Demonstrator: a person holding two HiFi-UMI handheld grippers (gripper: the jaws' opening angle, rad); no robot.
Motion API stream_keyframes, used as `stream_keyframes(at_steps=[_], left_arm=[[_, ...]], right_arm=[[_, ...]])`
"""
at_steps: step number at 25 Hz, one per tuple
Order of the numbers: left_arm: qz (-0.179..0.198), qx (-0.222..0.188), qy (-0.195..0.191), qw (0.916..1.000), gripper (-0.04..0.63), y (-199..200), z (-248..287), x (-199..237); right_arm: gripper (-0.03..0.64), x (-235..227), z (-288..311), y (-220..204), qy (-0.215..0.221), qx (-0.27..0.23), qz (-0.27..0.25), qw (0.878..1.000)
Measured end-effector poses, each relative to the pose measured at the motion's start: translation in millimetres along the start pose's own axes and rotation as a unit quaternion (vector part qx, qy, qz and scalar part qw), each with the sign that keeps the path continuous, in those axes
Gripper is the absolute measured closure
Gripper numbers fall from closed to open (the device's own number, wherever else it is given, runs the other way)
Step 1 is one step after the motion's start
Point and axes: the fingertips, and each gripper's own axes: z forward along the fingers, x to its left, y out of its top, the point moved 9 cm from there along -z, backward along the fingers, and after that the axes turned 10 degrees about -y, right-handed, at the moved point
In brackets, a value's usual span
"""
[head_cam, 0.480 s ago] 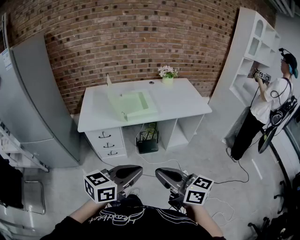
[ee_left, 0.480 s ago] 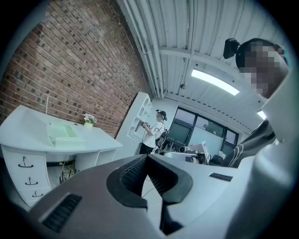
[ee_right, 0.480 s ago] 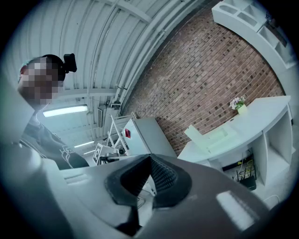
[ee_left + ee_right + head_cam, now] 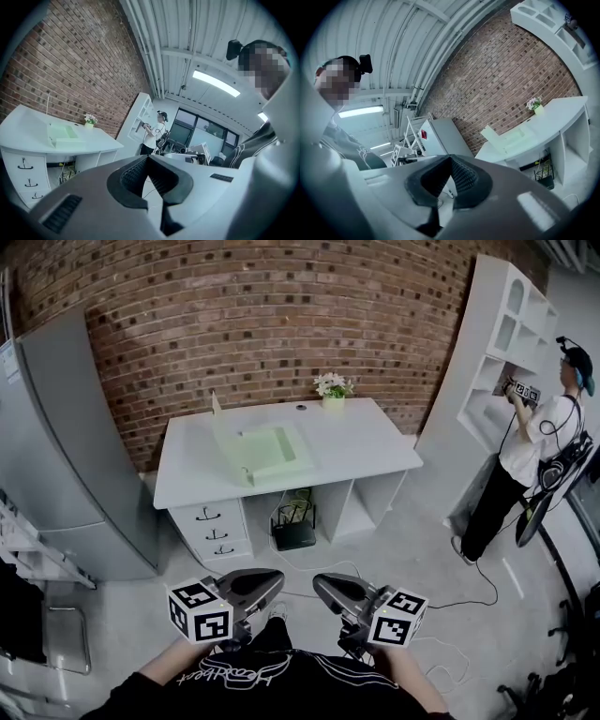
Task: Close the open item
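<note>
An open pale green box [image 4: 265, 448] lies on the white desk [image 4: 366, 448], its lid flap standing up at the left side. The same box [image 4: 62, 134] shows small in the left gripper view and the box [image 4: 513, 137] again in the right gripper view. My left gripper [image 4: 265, 583] and right gripper [image 4: 323, 587] are held low near my body, far from the desk. Both are shut, tips touching, with nothing between them: left gripper [image 4: 146, 157], right gripper [image 4: 451, 158].
A small flower pot [image 4: 334, 390] stands at the desk's back edge. The desk has drawers [image 4: 216, 529] on the left and a router [image 4: 294, 533] underneath. A grey cabinet [image 4: 66, 446] is at the left; a person [image 4: 534, 456] stands at white shelves [image 4: 506, 343] on the right.
The view has shifted slightly; the desk sits a touch nearer and both grippers stay in about the same place, still shut.
</note>
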Motion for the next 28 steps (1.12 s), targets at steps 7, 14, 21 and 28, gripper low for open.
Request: stream_keyframes(at_steps=[7,14,21,28], left_arm=[[-0.001,-0.014,0.003,0.9999,0.594,13,-1,23],[-0.01,-0.018,0.014,0.9997,0.594,27,-2,72],[-0.037,-0.004,0.025,0.999,0.594,49,9,143],[-0.056,0.006,0.027,0.9981,0.594,74,20,211]], right_arm=[[0.614,-13,21,13,-0.003,0.0,0.001,1.0],[0.614,-41,59,23,-0.007,0.01,0.01,1.0],[0.614,-86,105,42,-0.026,0.021,0.033,0.999],[0.614,-130,157,61,-0.039,0.032,0.052,0.997]])
